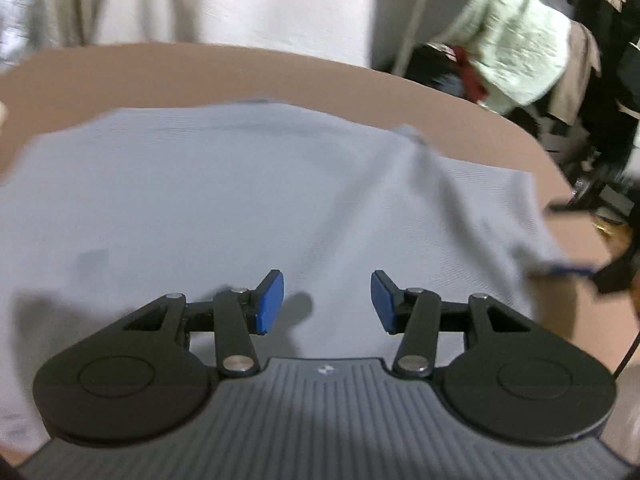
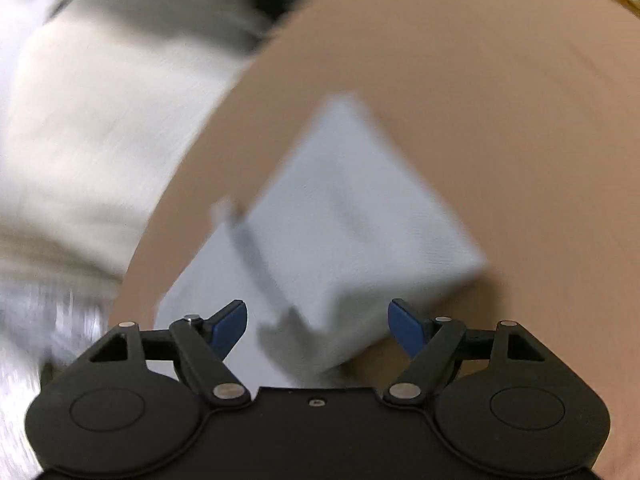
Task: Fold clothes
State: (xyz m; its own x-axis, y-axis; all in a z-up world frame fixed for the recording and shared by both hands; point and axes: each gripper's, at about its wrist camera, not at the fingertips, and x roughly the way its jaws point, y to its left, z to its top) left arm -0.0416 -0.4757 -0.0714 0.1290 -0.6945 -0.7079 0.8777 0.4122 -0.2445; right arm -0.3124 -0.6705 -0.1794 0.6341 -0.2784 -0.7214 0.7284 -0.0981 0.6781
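A light grey-blue garment lies spread on a round tan table. My left gripper is open and empty, hovering just above the cloth near its front part. In the right wrist view the same garment shows as a partly folded block with a dark fold line, blurred by motion. My right gripper is open and empty, over the garment's near corner. At the right edge of the left wrist view, the other gripper's dark tip sits at the garment's corner.
Pale curtains hang behind the table. A mint green cloth and dark clutter stand at the back right. The table edge curves close to white fabric on the left in the right wrist view.
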